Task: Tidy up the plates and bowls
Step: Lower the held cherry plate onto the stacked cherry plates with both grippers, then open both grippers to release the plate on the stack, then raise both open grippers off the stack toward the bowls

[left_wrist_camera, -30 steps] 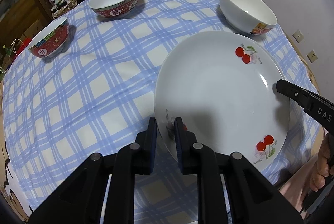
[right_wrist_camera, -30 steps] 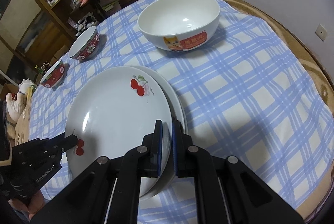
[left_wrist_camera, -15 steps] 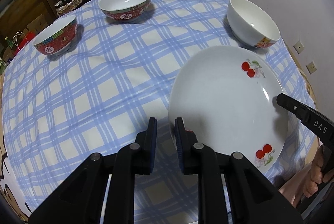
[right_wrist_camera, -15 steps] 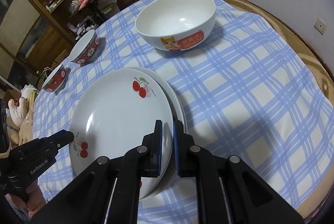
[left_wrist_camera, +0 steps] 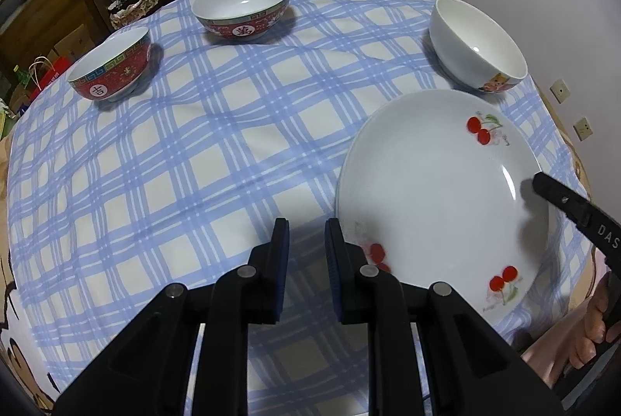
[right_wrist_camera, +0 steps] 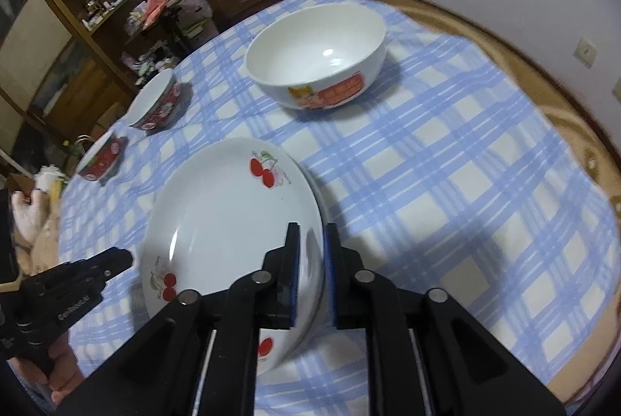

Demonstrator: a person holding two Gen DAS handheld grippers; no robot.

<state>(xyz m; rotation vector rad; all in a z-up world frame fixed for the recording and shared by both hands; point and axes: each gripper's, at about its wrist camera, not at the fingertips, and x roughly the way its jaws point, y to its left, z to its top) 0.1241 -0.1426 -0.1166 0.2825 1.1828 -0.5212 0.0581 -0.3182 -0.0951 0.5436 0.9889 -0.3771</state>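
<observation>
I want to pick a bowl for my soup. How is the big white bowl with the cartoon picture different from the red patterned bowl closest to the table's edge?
The white ceramic bowl with a cartoon picture is plain white outside apart from its sticker-like label; the red patterned bowl is red outside with a patterned band round its rim. The white bowl stands beside the cherry plates; the red one stands far across the checked tablecloth. Both are upright, empty and white inside.

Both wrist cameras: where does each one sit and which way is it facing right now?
Left wrist: on the left tool, angled down across the table; its fingers and the right tool show.
Right wrist: on the right tool, angled down at the plate's edge, jaws opening around that rim; the left tool shows.
Shared: cherry plate, white bowl, two red bowls.
</observation>
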